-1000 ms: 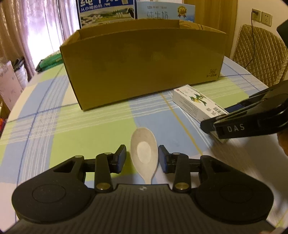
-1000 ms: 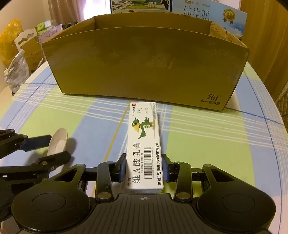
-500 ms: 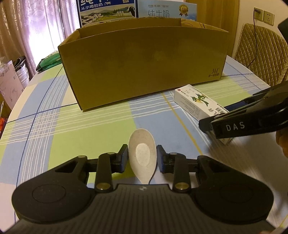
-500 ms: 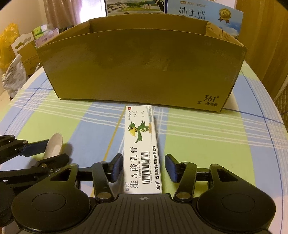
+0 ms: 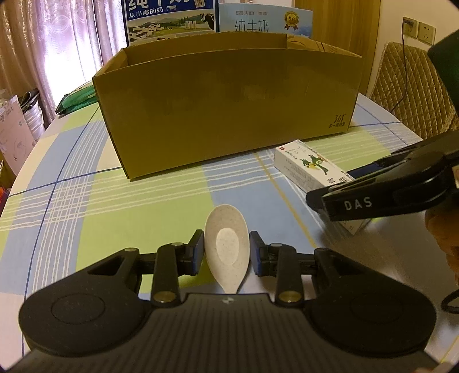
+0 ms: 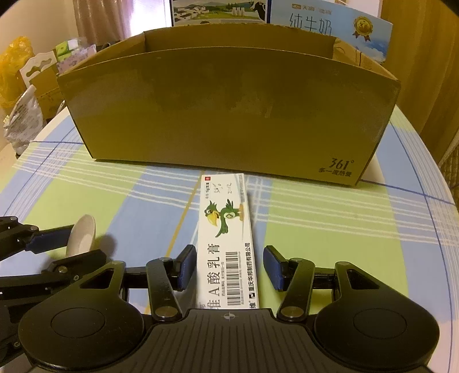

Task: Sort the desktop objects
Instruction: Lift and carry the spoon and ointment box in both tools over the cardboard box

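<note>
A speckled white spoon [image 5: 226, 249] lies bowl-forward on the checked tablecloth, and my left gripper [image 5: 226, 251] is shut on its bowl, both blue pads against its sides. The right wrist view shows the spoon [image 6: 81, 235] held edge-up between those fingers. A long white ointment box [image 6: 226, 238] with a green bird print lies lengthwise between the fingers of my right gripper [image 6: 229, 268], which is open, with a gap at the right pad. The left wrist view shows the box [image 5: 309, 166] at the right, partly behind the right gripper [image 5: 373, 195].
A large open cardboard box [image 5: 229, 103] stands across the table just beyond both objects. Milk cartons [image 5: 172, 17] rise behind it. A padded chair [image 5: 413, 89] is at the far right, and bags and cartons [image 6: 25, 94] sit off the table's left edge.
My left gripper's fingers have closed in from wide apart onto the spoon's bowl. My right gripper's fingers, snug on the ointment box one second ago, have spread apart.
</note>
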Motion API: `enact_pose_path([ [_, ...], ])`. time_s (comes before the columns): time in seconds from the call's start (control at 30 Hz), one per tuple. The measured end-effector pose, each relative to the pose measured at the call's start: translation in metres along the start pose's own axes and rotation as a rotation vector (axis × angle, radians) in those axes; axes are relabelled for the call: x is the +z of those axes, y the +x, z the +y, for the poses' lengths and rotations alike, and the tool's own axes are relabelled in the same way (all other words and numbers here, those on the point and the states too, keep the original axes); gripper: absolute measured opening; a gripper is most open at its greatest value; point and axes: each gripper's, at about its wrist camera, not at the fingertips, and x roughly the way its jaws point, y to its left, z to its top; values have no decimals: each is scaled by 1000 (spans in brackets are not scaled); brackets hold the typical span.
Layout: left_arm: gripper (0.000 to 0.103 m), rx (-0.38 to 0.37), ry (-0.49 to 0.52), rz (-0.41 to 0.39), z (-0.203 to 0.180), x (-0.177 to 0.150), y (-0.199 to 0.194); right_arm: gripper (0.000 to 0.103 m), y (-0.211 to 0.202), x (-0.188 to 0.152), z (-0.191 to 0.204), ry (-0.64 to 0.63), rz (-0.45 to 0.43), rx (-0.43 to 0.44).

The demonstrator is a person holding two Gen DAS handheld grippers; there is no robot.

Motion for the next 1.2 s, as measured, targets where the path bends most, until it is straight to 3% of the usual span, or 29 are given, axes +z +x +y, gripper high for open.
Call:
enact_pose_path([
  [0.13,28,-4,-3,0,0,0,0,48,0,0,1,-5,-1,1],
  [0.2,28,-6,-6,1,1,0,0,36,-1,0,3,-17,-1,4],
  [0.47,28,-10,-17,-8,2,5,-2,35,-8,-4,9,-34,0,4],
  [0.77,28,-16,-21,-34,2,7,-14,35,-37,-11,5,23,-56,29],
  [1.2,28,-21,-136,-27,7,7,-45,35,-78,-30,3,103,-93,44],
])
